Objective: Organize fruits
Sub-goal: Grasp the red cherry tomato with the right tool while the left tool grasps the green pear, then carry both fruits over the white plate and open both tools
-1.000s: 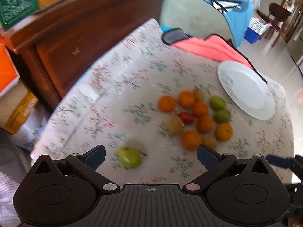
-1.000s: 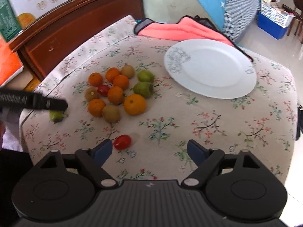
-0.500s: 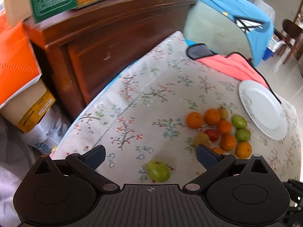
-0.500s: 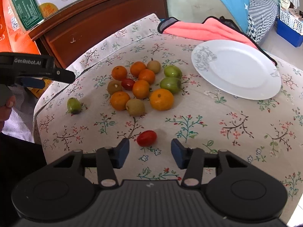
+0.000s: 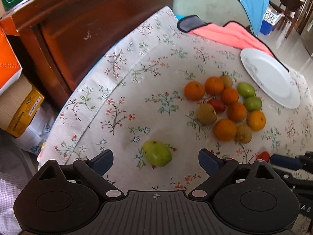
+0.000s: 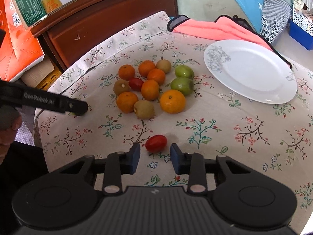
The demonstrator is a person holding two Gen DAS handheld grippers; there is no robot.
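Two grippers, each framing one smooth fruit on the floral tablecloth (image 6: 215,117).
Left gripper (image 5: 156,159) wide open around oval green fruit (image 5: 157,155); right gripper (image 6: 154,156) narrowed since before, not touching glossy red tomato (image 6: 156,143), well short of the white plate (image 6: 252,78).

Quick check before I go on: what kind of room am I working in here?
Most likely a lived-in home, perhaps a dining area: a table under a floral tablecloth with loose fruit and a white plate, a dark wooden cabinet behind it, and stacked cardboard boxes alongside.

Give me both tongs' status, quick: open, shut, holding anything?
Left tongs: open wide, holding nothing, green fruit lying between them.
Right tongs: open, narrower, flanking the red tomato, no grip visible.
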